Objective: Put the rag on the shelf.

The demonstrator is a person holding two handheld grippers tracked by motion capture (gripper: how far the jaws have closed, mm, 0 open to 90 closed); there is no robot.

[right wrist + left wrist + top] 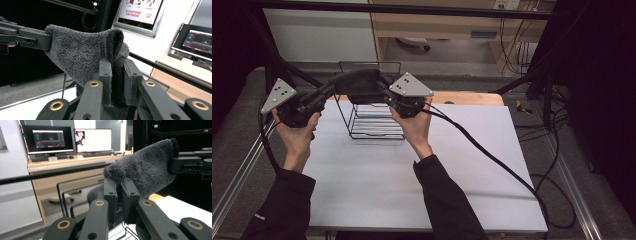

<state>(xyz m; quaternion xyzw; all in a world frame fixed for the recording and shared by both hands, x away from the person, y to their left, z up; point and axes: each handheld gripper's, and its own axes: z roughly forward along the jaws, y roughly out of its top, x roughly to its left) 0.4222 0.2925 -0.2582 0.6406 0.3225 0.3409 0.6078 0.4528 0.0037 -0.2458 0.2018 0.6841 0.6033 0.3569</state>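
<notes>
A dark grey towel [358, 84] hangs stretched between the two claws, above a black wire rack [374, 121] that stands on the white bench [412, 190]. The left claw [323, 94] is clamped on the towel's left end; in the left gripper view its jaws pinch a fluffy corner of the towel [145, 170], with the rest of the cloth running away to the right claw [186, 163] farther off. The right claw [388, 96] grips the opposite end; in the right gripper view a folded edge of towel [82, 57] sits squeezed between its jaws. The towel sags slightly in the middle, clear of the bench.
</notes>
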